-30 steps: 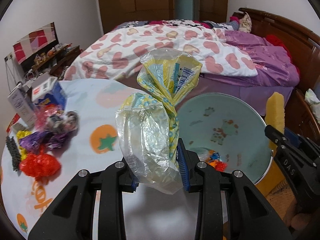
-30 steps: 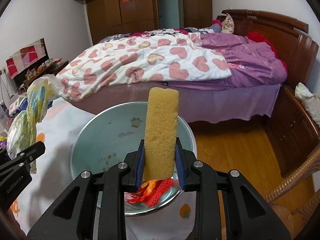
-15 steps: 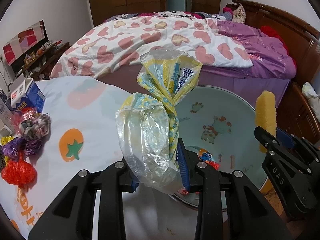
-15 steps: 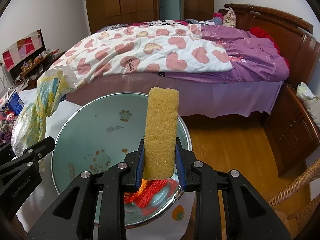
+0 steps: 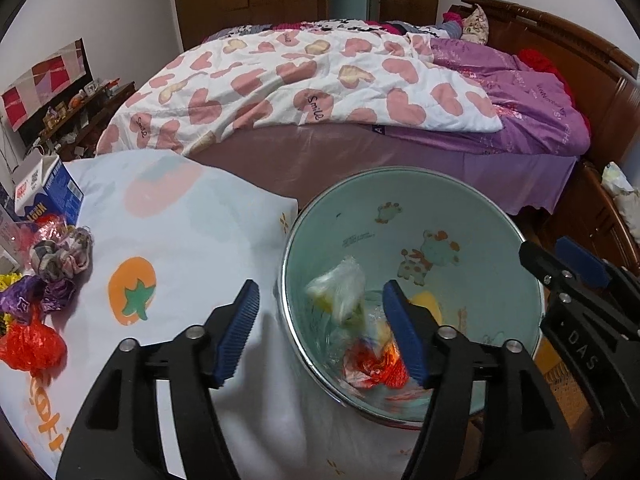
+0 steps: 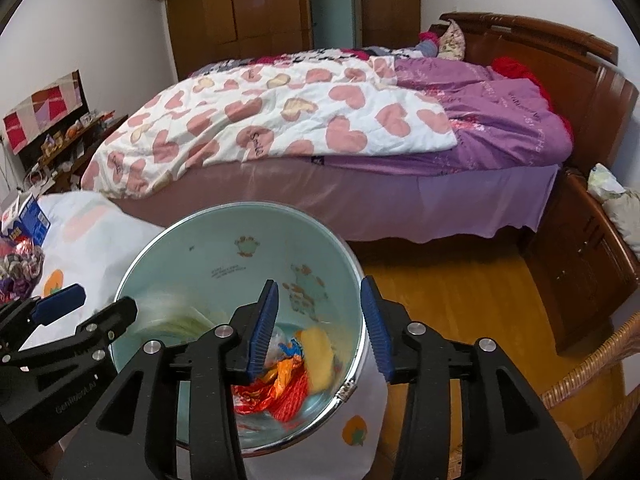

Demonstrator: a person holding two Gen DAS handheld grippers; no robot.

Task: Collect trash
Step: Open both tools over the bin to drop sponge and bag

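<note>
Left gripper (image 5: 320,332): blue fingers (image 5: 236,332) apart and opening wider, nothing between them, no pad pressing on anything. Hanging over the near rim of the bin (image 5: 500,216), with 1 finger over the desk cloth and 1 over the bin mouth.

Right gripper (image 6: 320,328): blue fingers (image 6: 262,328) apart too and opening, nothing clamped between them. Hanging over the right side of the bin (image 6: 224,216).

Just past the fingers, down inside the bin: a clear plastic bag (image 5: 340,286), blurry, with some yellow showing through. Beside it a yellow sponge (image 6: 318,354), lying low against the bin wall. Under both, red and orange wrappers (image 6: 280,392) at the bottom. Bin pale green inside, with small cartoon animals on the wall and a shiny metal rim.

Left of the bin: the desk (image 5: 192,216) under a white cloth with orange fruit pictures. More trash in a bunch at the desk's far left edge, well apart from the bin: a red net ball (image 5: 32,344), purple wrappers (image 5: 36,294), a grey scrunched cloth (image 5: 60,254). Behind those, a blue and white carton (image 5: 48,190), standing upright.

Farther out: a big bed (image 6: 360,208) with a white blanket (image 5: 300,88) covered in pink hearts and a purple blanket (image 6: 496,108) beside it. Brown wardrobe (image 6: 260,4) at the back wall. Wood floor (image 6: 440,300) to the right of the bin.
</note>
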